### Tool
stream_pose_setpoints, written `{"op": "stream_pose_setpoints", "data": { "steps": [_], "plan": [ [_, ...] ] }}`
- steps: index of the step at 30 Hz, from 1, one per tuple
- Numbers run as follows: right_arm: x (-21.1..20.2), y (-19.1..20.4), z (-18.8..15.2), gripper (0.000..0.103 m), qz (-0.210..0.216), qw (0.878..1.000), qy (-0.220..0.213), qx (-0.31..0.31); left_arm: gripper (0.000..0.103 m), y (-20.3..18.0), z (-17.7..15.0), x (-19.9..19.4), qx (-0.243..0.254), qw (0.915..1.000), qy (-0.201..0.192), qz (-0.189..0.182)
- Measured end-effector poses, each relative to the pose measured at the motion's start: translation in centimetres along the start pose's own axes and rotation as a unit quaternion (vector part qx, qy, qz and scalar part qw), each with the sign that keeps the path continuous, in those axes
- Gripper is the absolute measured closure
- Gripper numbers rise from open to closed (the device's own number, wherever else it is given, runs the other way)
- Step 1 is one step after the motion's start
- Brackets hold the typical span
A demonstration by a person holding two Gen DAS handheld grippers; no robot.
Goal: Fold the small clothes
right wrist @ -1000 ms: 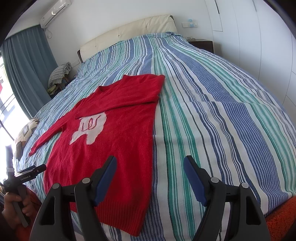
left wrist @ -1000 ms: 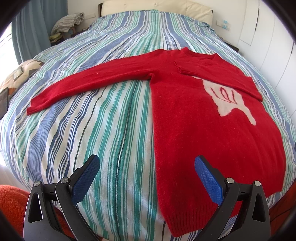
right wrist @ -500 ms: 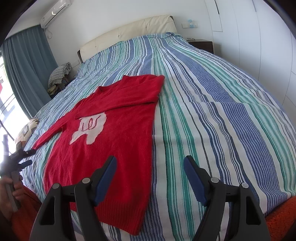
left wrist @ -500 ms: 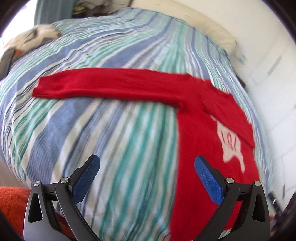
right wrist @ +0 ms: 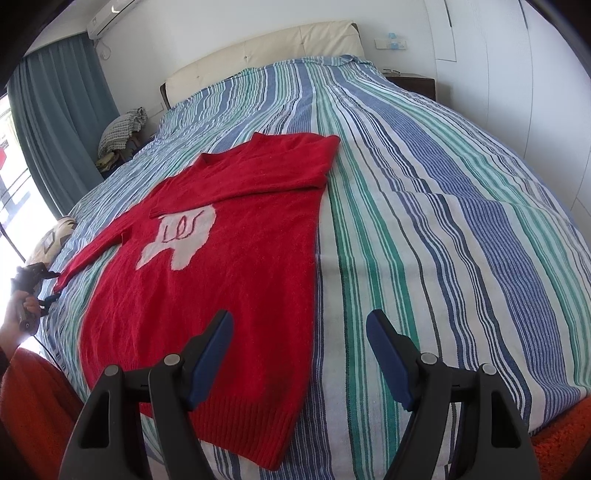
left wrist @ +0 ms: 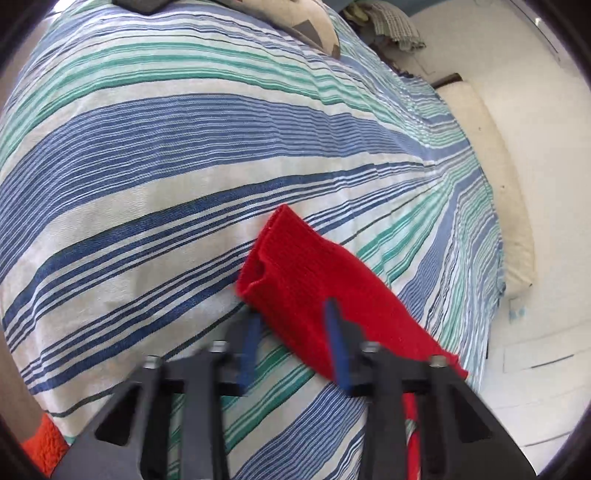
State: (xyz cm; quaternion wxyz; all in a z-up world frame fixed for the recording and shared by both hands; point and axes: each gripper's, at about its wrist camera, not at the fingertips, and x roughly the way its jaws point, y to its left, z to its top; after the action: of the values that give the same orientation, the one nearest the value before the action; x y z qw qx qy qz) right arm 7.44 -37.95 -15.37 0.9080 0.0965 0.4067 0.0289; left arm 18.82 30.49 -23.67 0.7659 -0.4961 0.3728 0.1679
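A small red sweater [right wrist: 229,258] with a white patch lies flat on the striped bed [right wrist: 424,221]. Its right sleeve is folded across the chest; its left sleeve stretches out to the left. In the left wrist view the ribbed cuff of that sleeve [left wrist: 291,258] lies just ahead. My left gripper [left wrist: 291,332] is partly closed, its jaws straddling the sleeve edge without clamping it. It also shows in the right wrist view [right wrist: 40,284] at the cuff. My right gripper [right wrist: 299,358] is open and empty above the sweater's hem.
A cream headboard [right wrist: 266,48] stands at the bed's far end. A patterned cushion [left wrist: 314,22] lies near the bed's left edge. Folded cloth sits on a bedside stand [right wrist: 122,129]. An orange rug [right wrist: 33,406] lies at the bed's foot.
My left gripper has swung left from the hem to the outstretched sleeve's cuff, and its jaws have narrowed around the sleeve. My right gripper has stayed in place.
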Motion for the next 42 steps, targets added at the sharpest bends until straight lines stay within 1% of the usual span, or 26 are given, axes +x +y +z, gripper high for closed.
{"op": "stream_pose_setpoints", "data": {
  "steps": [2,4,5,7,9,12,14,16,17,18,19,20,21,23,25,26,28,30,31,32,34,36,38,40,41,42],
  "plan": [
    [0.1,0.1,-0.1,0.029,0.003,1.0,0.002,-0.001,0.1,-0.9,-0.1,-0.6,0.017,0.9997,-0.013,0.014],
    [0.1,0.1,-0.1,0.029,0.009,1.0,0.001,0.0,0.1,-4.2,-0.7,-2.4,0.076,0.9963,-0.036,0.019],
    [0.1,0.0,0.0,0.029,0.013,1.0,0.0,0.002,0.1,-6.7,-1.2,-3.2,0.116,0.9921,-0.046,0.016],
    [0.0,0.0,0.1,0.029,0.021,1.0,-0.003,0.009,0.1,-13.3,-2.9,-4.9,0.202,0.9776,-0.059,-0.005],
    [0.2,-0.2,0.2,0.029,0.029,0.999,-0.002,0.016,0.1,-20.3,-5.8,-6.5,0.284,0.9556,-0.064,-0.045],
    [0.4,-0.5,0.3,0.029,0.035,0.999,-0.001,0.027,0.1,-30.6,-12.3,-7.7,0.397,0.9097,-0.047,-0.112],
    [0.2,-1.0,0.4,0.029,0.037,0.999,-0.005,0.036,0.1,-35.9,-17.3,-7.5,0.453,0.8787,-0.029,-0.147],
    [-0.2,-1.5,0.5,0.029,0.037,0.998,-0.011,0.047,0.099,-39.7,-22.6,-6.2,0.5,0.85,-0.014,-0.165],
    [-0.3,-1.8,0.5,0.029,0.036,0.998,-0.014,0.052,0.097,-41.0,-25.1,-5.1,0.519,0.8375,0.005,-0.171],
    [-0.4,-2.1,0.6,0.029,0.035,0.998,-0.015,0.056,0.082,-41.8,-27.6,-3.5,0.534,0.8285,0.032,-0.165],
    [-0.5,-2.4,0.6,0.029,0.033,0.998,-0.016,0.061,0.067,-42.1,-29.9,-1.8,0.545,0.8235,0.057,-0.148],
    [-0.6,-2.7,0.7,0.029,0.031,0.997,-0.017,0.067,0.038,-41.7,-32.0,-0.3,0.552,0.8208,0.074,-0.125],
    [-0.6,-3.1,0.7,0.029,0.03,0.997,-0.019,0.075,0.031,-40.7,-33.6,0.7,0.558,0.819,0.079,-0.108],
    [-0.9,-3.7,0.8,0.029,0.03,0.995,-0.024,0.088,0.031,-37.5,-35.6,1.5,0.56,0.8157,0.103,-0.101],
    [-1.2,-4.3,0.8,0.029,0.029,0.994,-0.029,0.097,0.031,-33.0,-35.7,1.0,0.553,0.8165,0.13,-0.105],
    [-1.2,-4.6,0.8,0.029,0.029,0.994,-0.029,0.101,0.031,-30.8,-35.2,0.5,0.551,0.8184,0.13,-0.1],
    [-1.1,-4.9,0.9,0.029,0.031,0.993,-0.026,0.109,0.031,-26.6,-33.0,-0.4,0.546,0.827,0.114,-0.071],
    [-0.7,-5.0,0.9,0.029,0.034,0.993,-0.021,0.114,0.031,-23.2,-29.3,-0.2,0.538,0.8374,0.09,-0.026],
    [-0.5,-5.0,0.9,0.029,0.036,0.993,-0.019,0.114,0.032,-21.9,-27.6,0.1,0.537,0.8397,0.081,-0.007],
    [-0.3,-4.9,0.9,0.029,0.037,0.993,-0.017,0.114,0.032,-20.9,-26.1,0.5,0.541,0.8375,0.075,0.01],
    [0.3,-4.6,1.0,0.029,0.039,0.993,-0.011,0.11,0.032,-19.4,-25.1,1.7,0.561,0.8237,0.075,0.037],
    [0.6,-4.1,0.9,0.029,0.037,0.994,-0.008,0.103,0.033,-19.6,-24.8,3.6,0.575,0.8131,0.08,0.049],
    [0.8,-3.6,0.8,0.029,0.032,0.995,-0.004,0.094,0.033,-21.3,-24.9,5.3,0.582,0.8093,0.068,0.045],
    [0.9,-3.3,0.6,0.029,0.025,0.996,-0.002,0.085,0.033,-23.3,-25.2,7.0,0.585,0.8088,0.043,0.046],
    [0.8,-3.2,0.5,0.029,0.021,0.996,-0.001,0.081,0.045,-23.8,-25.0,7.6,0.585,0.8089,0.027,0.052],
    [0.7,-3.1,0.4,0.029,0.016,0.997,-0.002,0.079,0.091,-24.1,-24.8,8.5,0.581,0.8109,0.009,0.068]
  ]
}}
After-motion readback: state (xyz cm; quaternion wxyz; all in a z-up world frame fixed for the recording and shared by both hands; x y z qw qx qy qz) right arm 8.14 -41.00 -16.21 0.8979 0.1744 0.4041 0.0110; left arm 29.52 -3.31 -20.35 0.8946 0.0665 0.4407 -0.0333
